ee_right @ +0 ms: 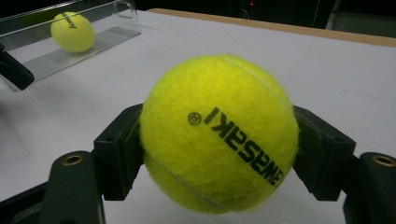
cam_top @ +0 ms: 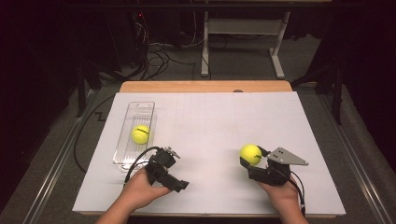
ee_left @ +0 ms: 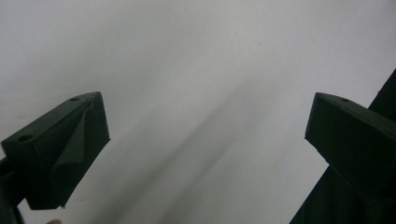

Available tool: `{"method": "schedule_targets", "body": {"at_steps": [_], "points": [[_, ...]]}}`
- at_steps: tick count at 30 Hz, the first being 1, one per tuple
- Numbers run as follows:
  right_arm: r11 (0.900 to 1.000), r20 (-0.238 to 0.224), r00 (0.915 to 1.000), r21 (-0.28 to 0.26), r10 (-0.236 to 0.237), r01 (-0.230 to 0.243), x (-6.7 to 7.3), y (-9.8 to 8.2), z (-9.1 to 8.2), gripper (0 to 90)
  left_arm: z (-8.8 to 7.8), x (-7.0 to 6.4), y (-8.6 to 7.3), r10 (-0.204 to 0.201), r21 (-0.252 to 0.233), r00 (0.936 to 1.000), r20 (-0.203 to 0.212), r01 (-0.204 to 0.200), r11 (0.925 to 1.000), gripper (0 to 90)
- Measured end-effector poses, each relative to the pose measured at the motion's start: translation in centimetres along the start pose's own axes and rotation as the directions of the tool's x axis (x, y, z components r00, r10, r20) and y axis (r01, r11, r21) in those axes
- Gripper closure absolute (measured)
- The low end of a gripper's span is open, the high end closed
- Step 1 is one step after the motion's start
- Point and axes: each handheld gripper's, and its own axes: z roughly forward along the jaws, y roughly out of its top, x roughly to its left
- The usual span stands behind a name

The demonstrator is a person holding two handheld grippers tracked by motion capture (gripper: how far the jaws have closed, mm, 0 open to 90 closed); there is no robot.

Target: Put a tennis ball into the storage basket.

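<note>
While one tennis ball (cam_top: 140,134) already lies in the clear tray (cam_top: 140,110) near the bench's (cam_top: 210,116) left edge, the work looks to be at the carry step: a second ball has been picked up and has to join it. Just below the tray's near end, the left tool (cam_top: 171,150) rests released, jaws wide apart over bare bench. Toward the near right corner, the right tool (cam_top: 246,161) is clenched on the second tennis ball (ee_right: 218,133), which sits squarely between its pads. I judge the next move calls for a leftward carry across the bench, well clear of the tray's rim, then a release above the free space beside the first ball.
</note>
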Motion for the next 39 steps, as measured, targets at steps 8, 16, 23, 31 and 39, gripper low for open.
{"method": "schedule_targets", "body": {"at_steps": [8,16,23,31,39], "points": [[1.000,-0.048,0.9988,0.017,0.001,0.000,1.2,0.2,0.8,27.5,0.1,0.0,0.0,-0.001,0.011,1.0000,0.001,0.001,0.9999,0.7],[1.000,-0.091,0.9958,0.023,-0.009,0.011,2.3,0.3,1.4,27.6,0.2,-0.1,-0.1,-0.006,0.008,1.0000,0.001,0.006,1.0000,0.7],[1.000,-0.123,0.9923,0.022,-0.014,0.017,3.4,0.4,1.8,27.5,0.2,0.0,-0.1,-0.006,0.010,1.0000,0.002,0.006,0.9999,0.7],[0.999,-0.159,0.9867,0.027,-0.035,0.040,4.7,0.5,2.3,27.6,0.2,0.0,-0.1,-0.007,0.010,1.0000,0.003,0.007,0.9999,0.7],[0.998,-0.175,0.9833,0.033,-0.051,0.057,5.5,0.5,2.8,27.6,0.2,-0.1,0.1,-0.012,0.004,0.9998,0.018,0.012,0.9999,0.7]]}}
